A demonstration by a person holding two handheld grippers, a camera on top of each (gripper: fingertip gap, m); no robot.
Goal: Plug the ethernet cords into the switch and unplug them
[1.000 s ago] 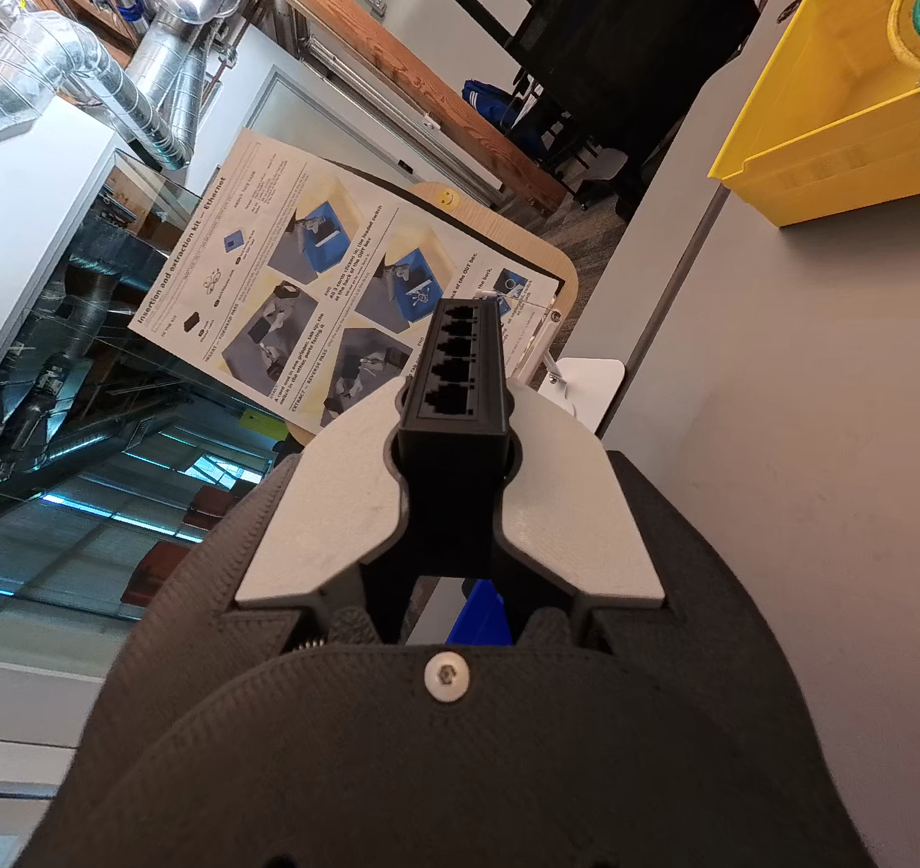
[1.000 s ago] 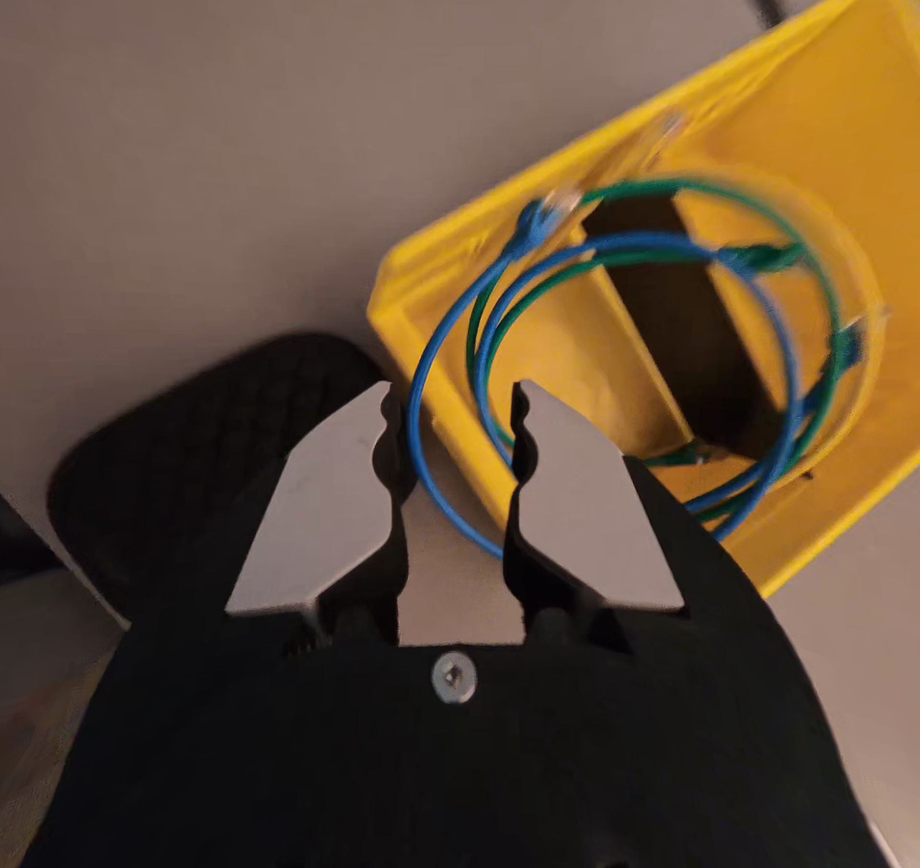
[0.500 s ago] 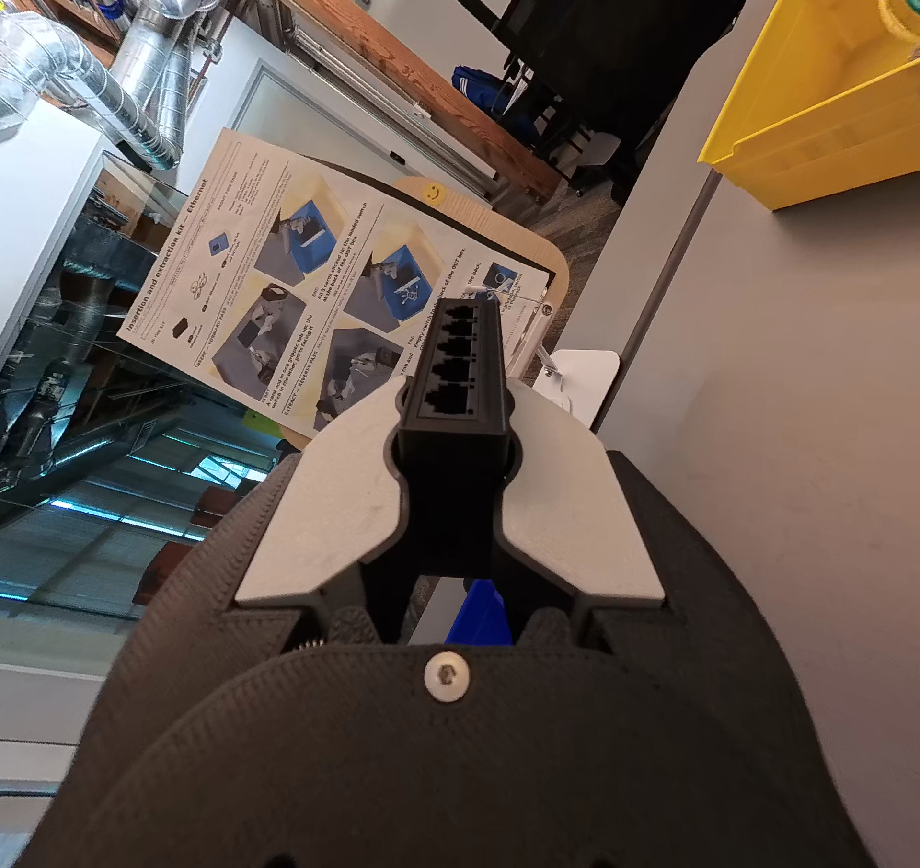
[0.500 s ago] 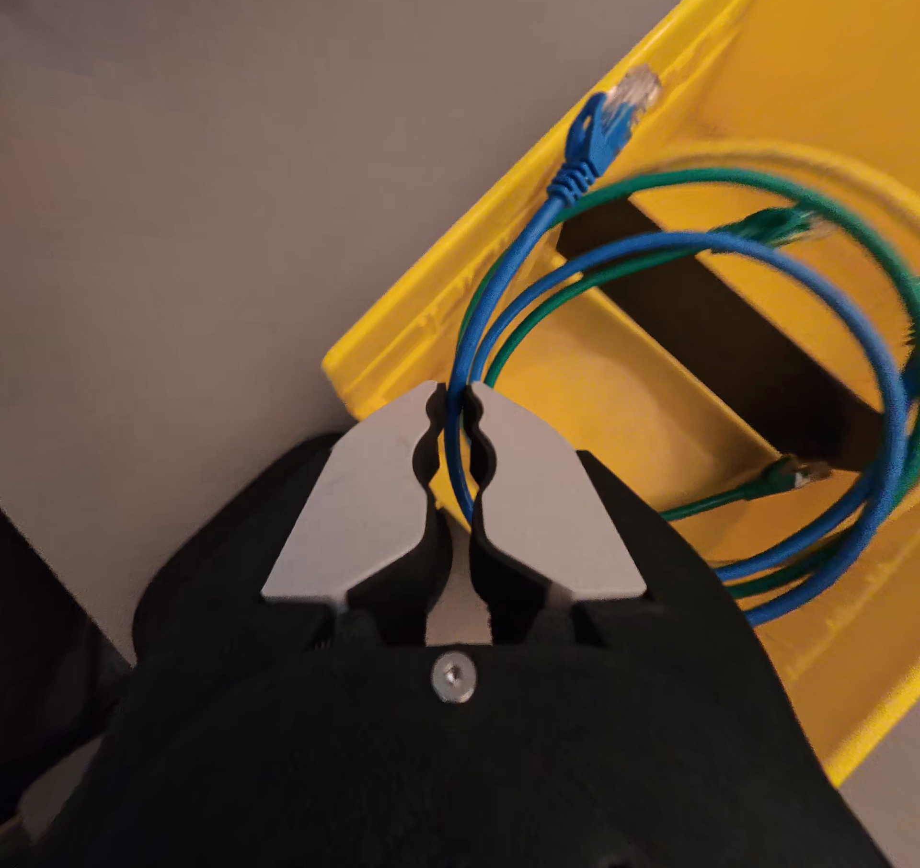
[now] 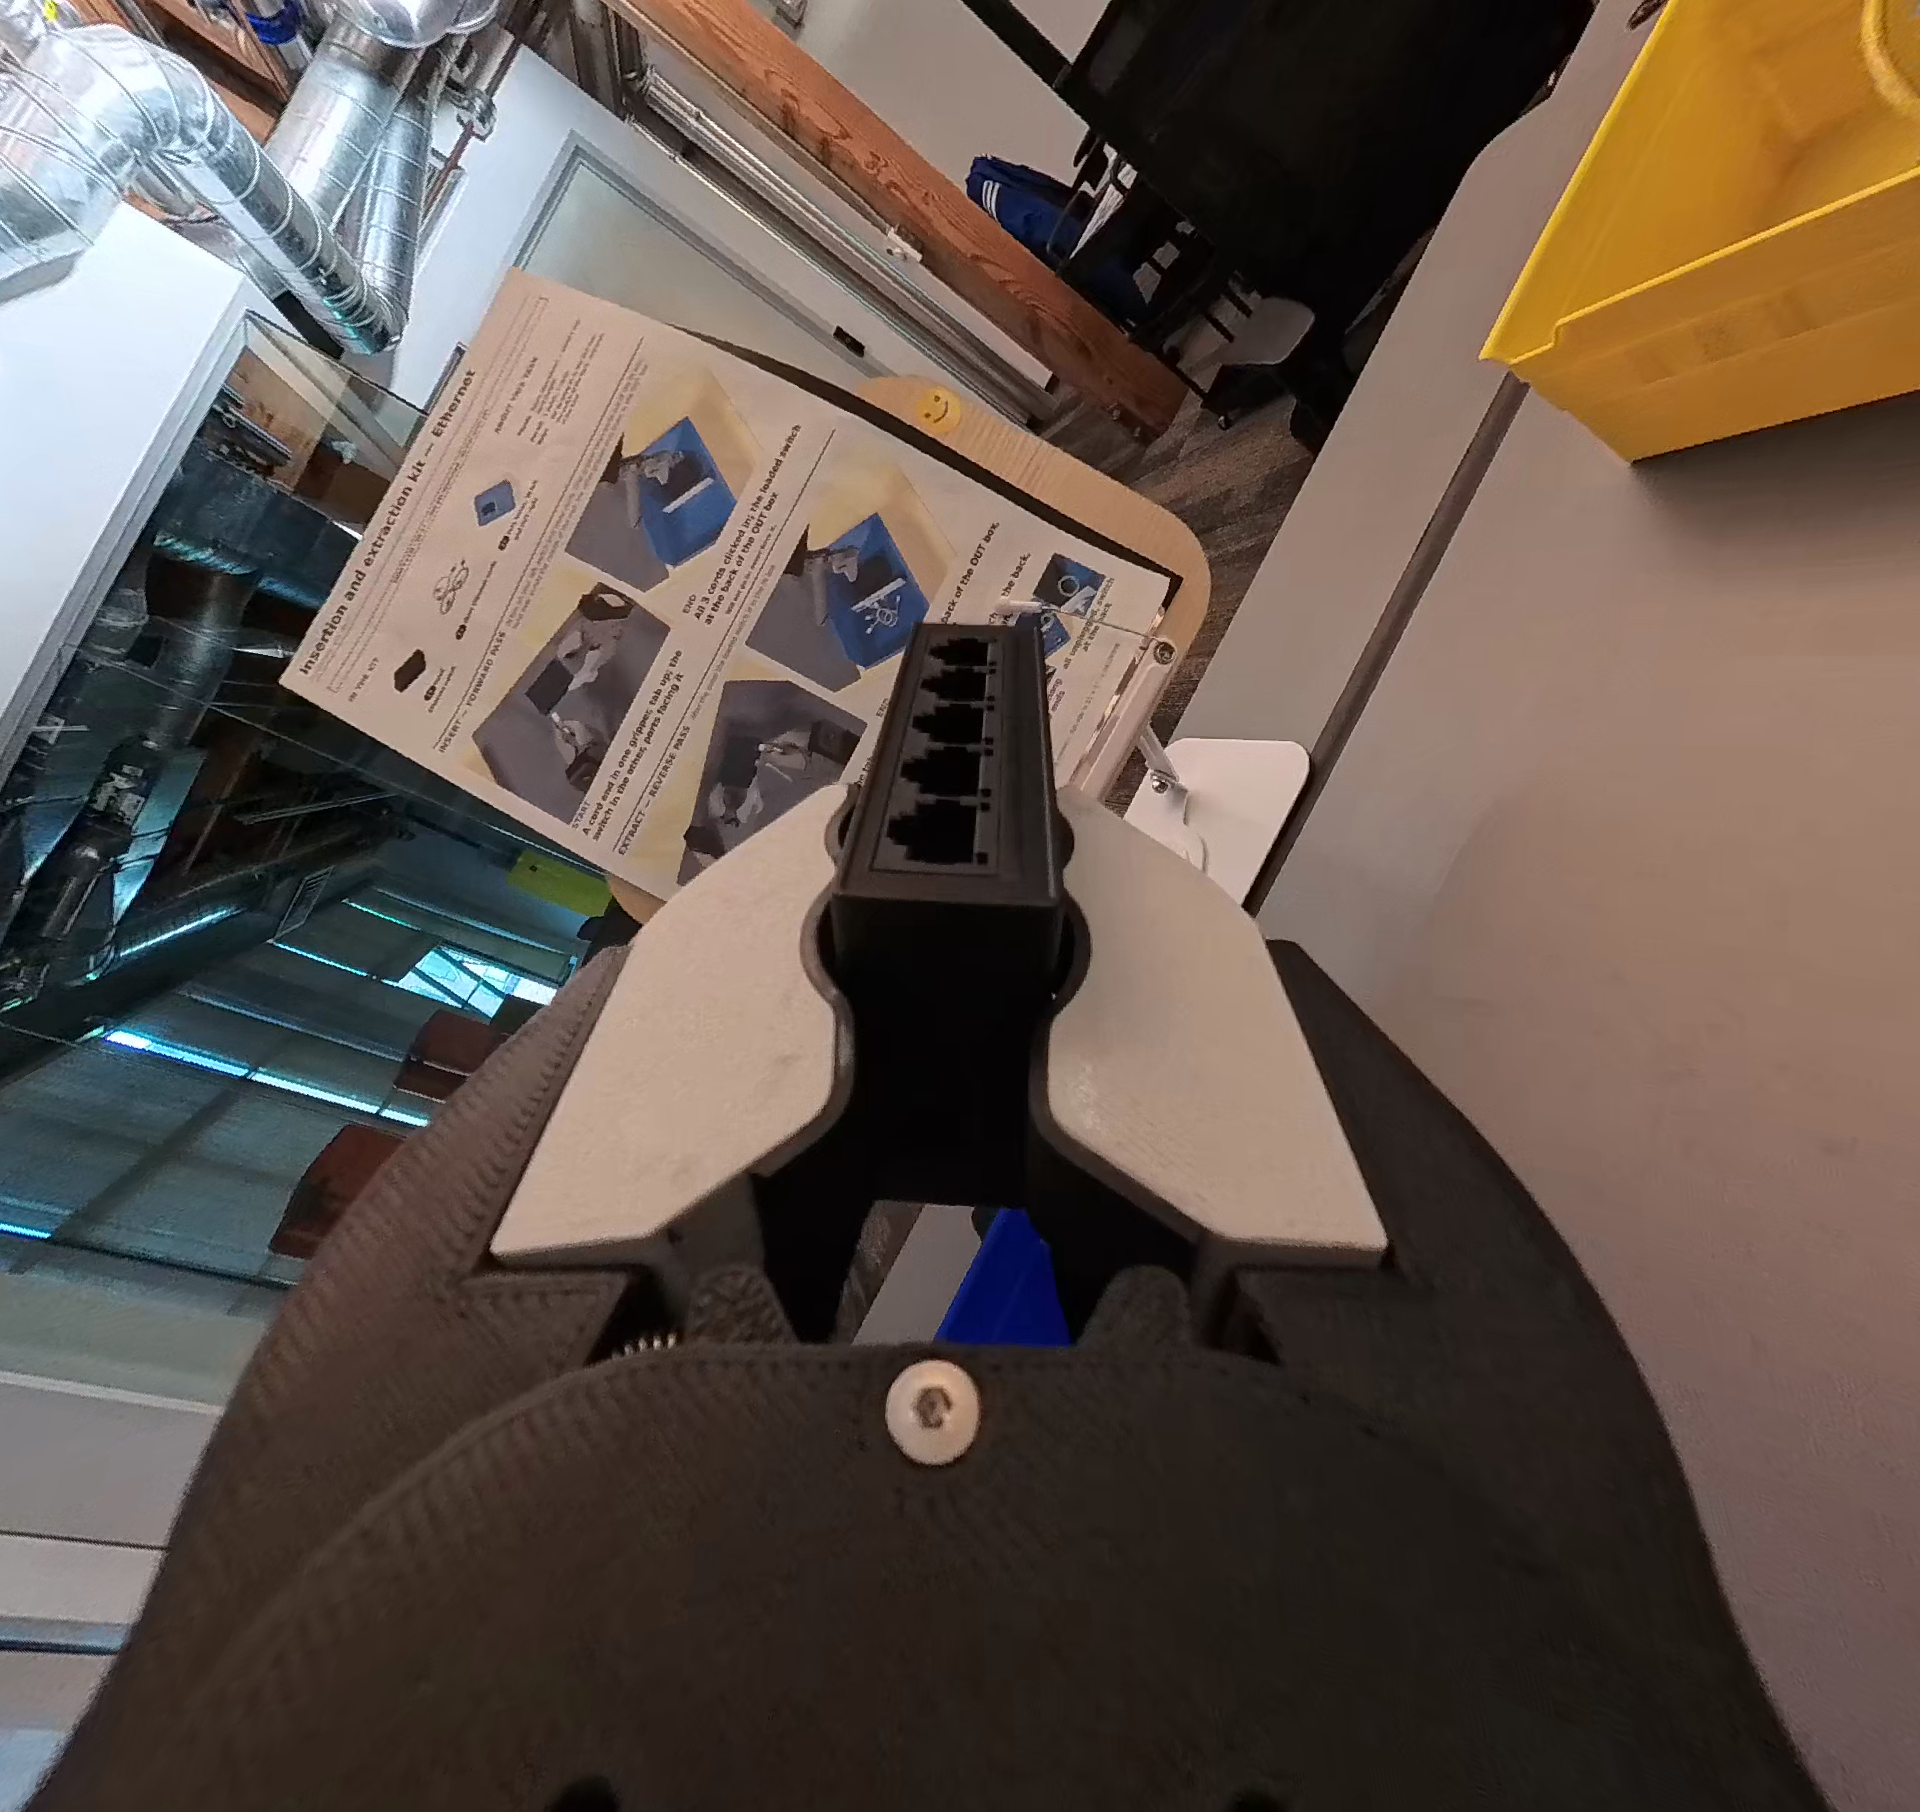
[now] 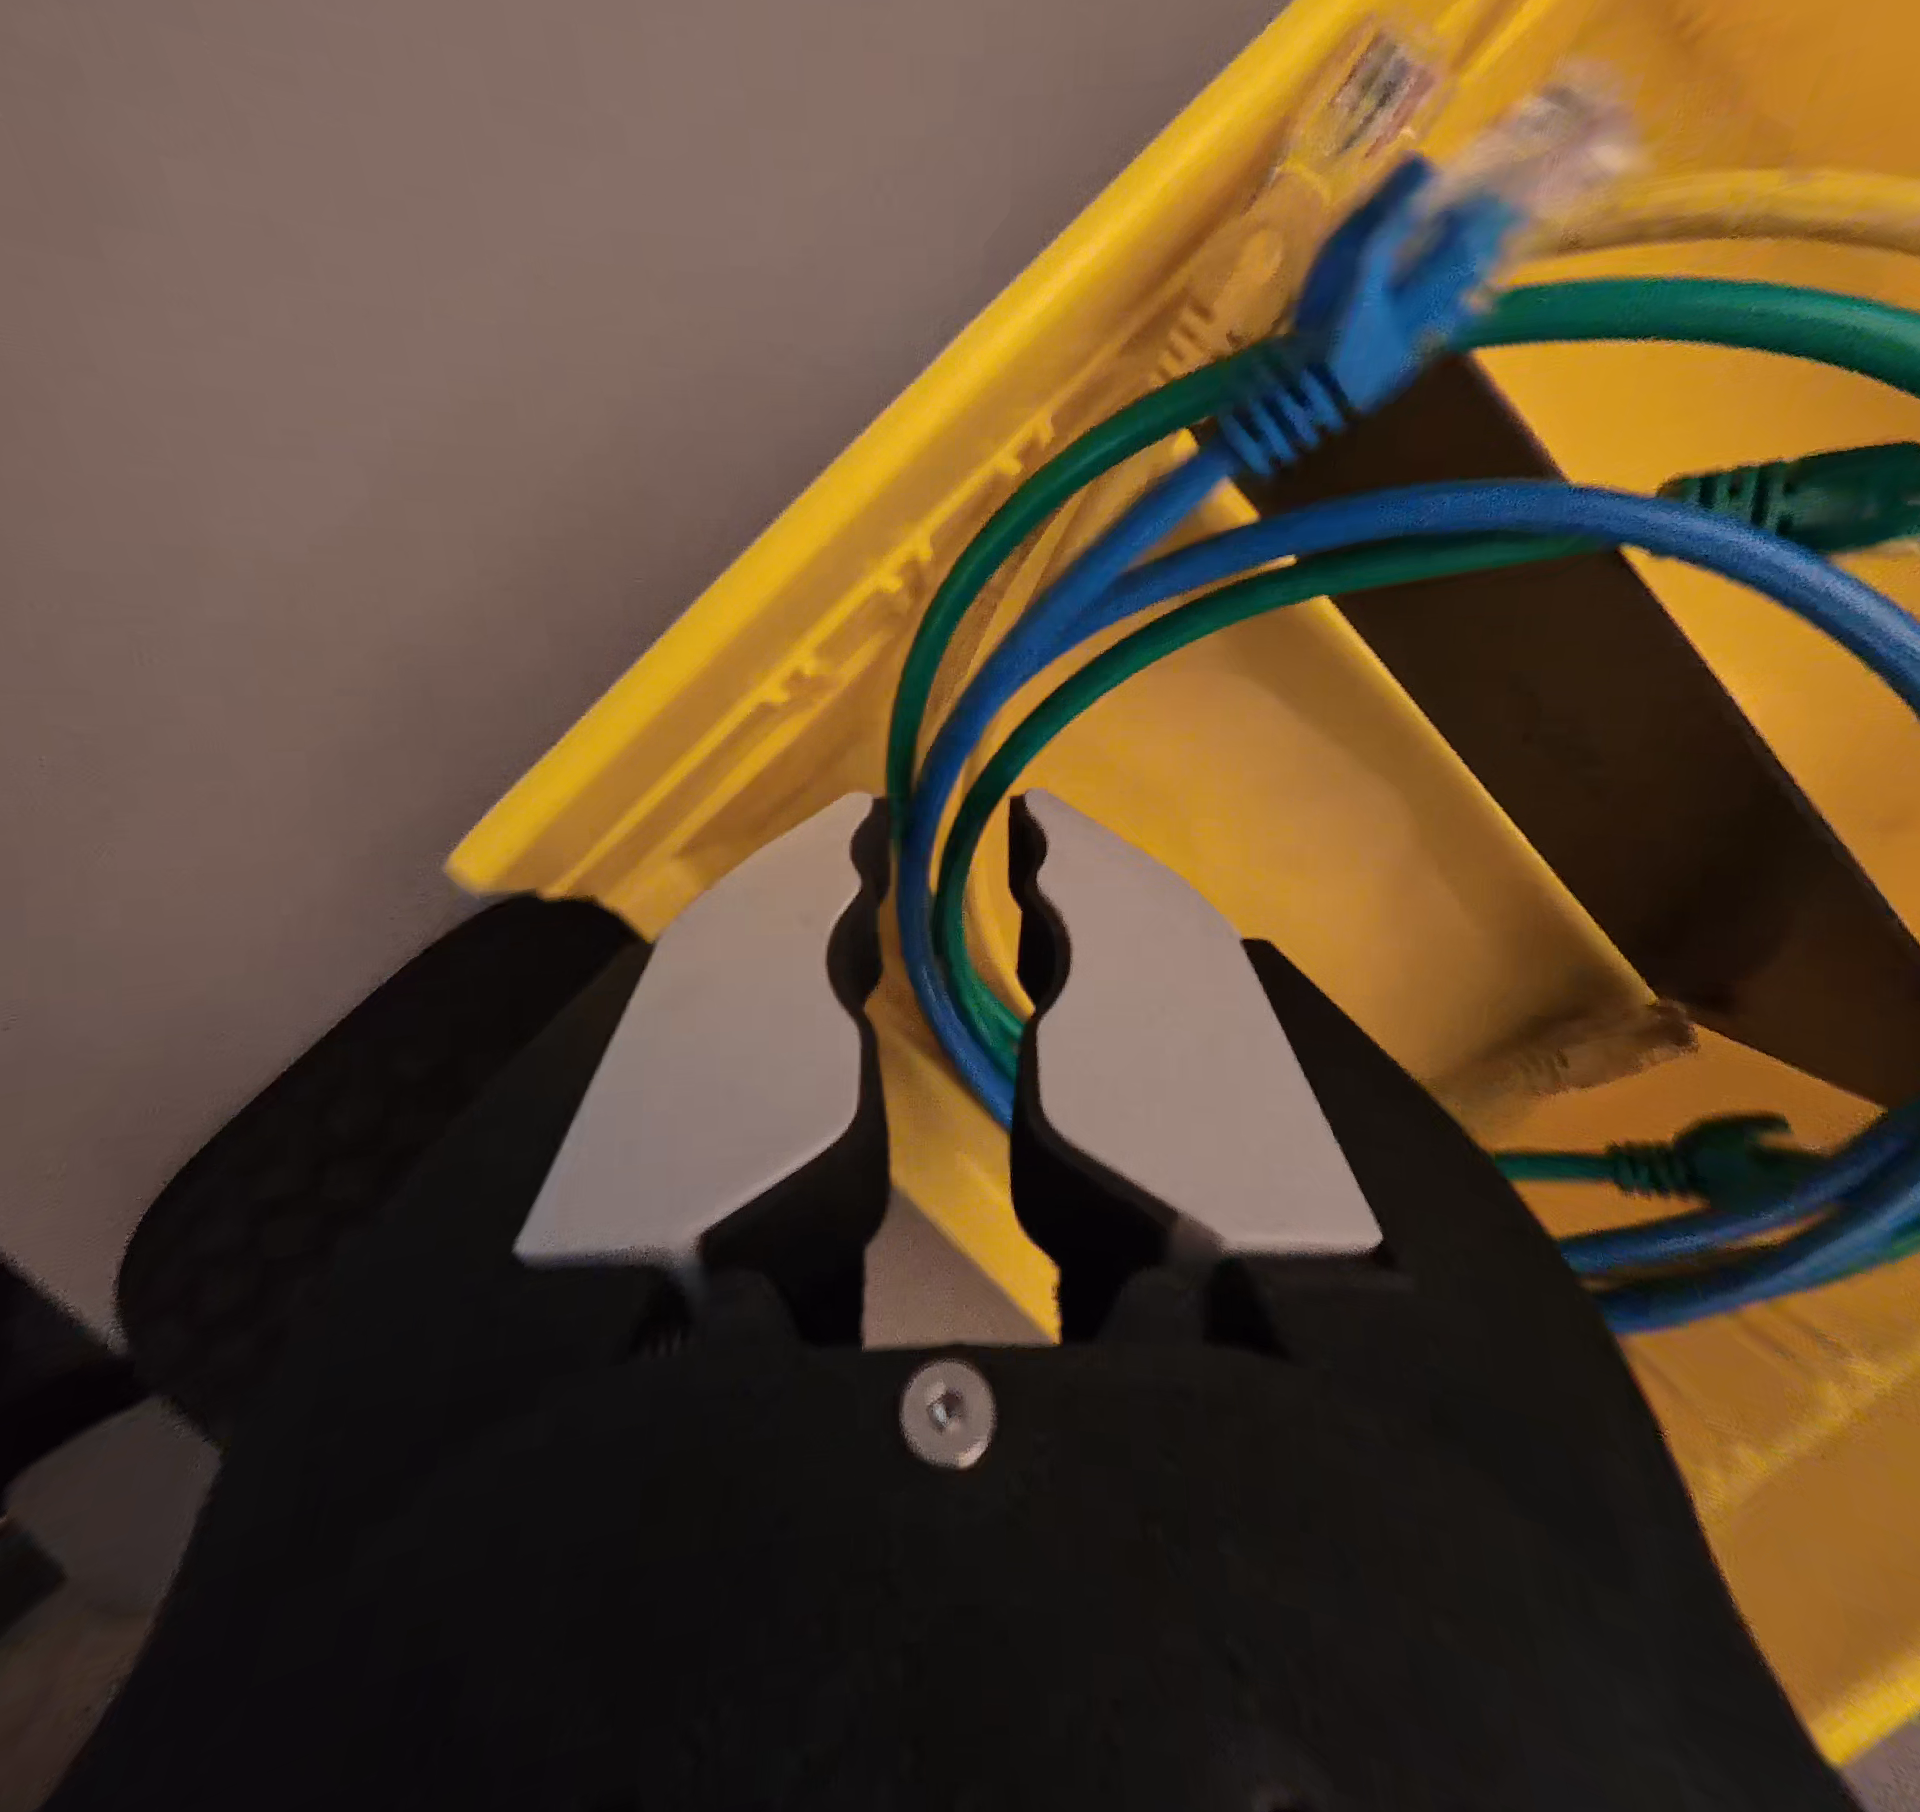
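My left gripper (image 5: 951, 817) is shut on a black ethernet switch (image 5: 956, 754) and holds it in the air, its row of ports facing up, all empty. My right gripper (image 6: 948, 806) is partly open at the corner of a yellow bin (image 6: 831, 640). A blue cord (image 6: 1143, 557) and a green cord (image 6: 1662, 308) run between its jaws, lying against the left finger with a gap to the right finger. The blue cord's plug (image 6: 1382, 308) sticks up, blurred. A yellow cord (image 6: 1714, 214) lies coiled farther in the bin.
The yellow bin (image 5: 1714, 328) stands on the grey table (image 5: 1610, 931) at the upper right of the left wrist view. A printed instruction sheet (image 5: 623, 567) stands on a holder beyond the switch. A blue box (image 5: 1003, 1284) shows under my left gripper. A dark divider (image 6: 1610, 723) crosses the bin. My right fingertips sit around 45 cm from my left ones.
My right gripper closed on the blue cord half a second ago and has now opened part way, closer in over the bin. The left gripper still holds the switch, barely moved.
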